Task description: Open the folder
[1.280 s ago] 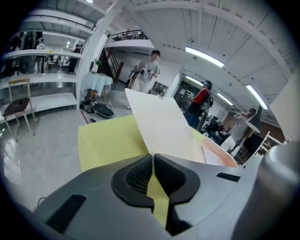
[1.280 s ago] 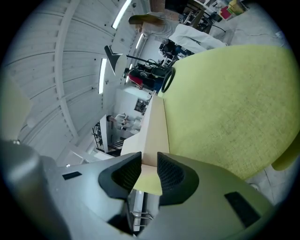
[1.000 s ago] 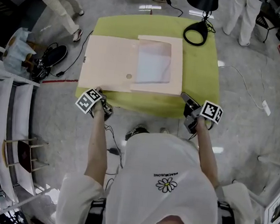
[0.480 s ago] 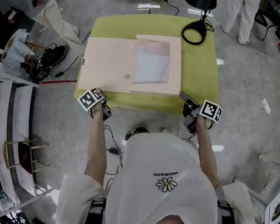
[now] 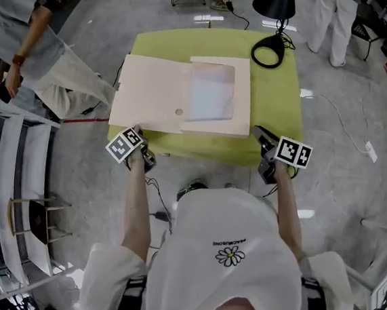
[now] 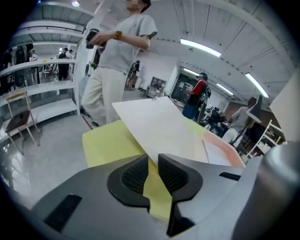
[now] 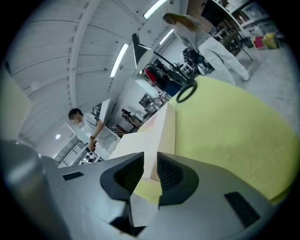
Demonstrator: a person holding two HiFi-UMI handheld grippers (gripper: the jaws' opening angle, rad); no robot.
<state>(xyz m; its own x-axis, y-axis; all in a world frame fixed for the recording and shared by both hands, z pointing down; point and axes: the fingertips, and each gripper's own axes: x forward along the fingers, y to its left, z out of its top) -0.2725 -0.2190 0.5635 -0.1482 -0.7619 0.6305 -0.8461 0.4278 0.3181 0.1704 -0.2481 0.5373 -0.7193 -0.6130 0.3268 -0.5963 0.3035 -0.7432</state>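
Left gripper [image 5: 137, 133] first: its fingers [image 6: 133, 176] have just been opening and now sit a narrow gap apart with nothing pinched. The near corner of the folder [image 5: 152, 92] cover ends just past the fingertips, and only the yellow-green surface [image 6: 105, 143] shows through the gap.

The right gripper [image 5: 258, 132] has just been closing. It's down to a slim gap and gripping nothing, with the folder's other near corner straight ahead of its fingers [image 7: 171, 176] and not touching them.

The folder lies opened out on the surface just beyond both sets of fingers. Its cover is flopped out on the left fingers' side, and a white sheet [image 5: 211, 95] shows in the half nearer the right fingers.

Clutter: a black lamp [image 5: 272, 46] stands at the far corner, well beyond the right fingers. A person [image 5: 46, 62] stands on the floor off to the left fingers' outer side, beside a shelf rack [image 5: 2, 166]. A white cable [image 5: 340, 121] trails on the floor outside the right fingers. Nothing sits between the fingers and the folder.
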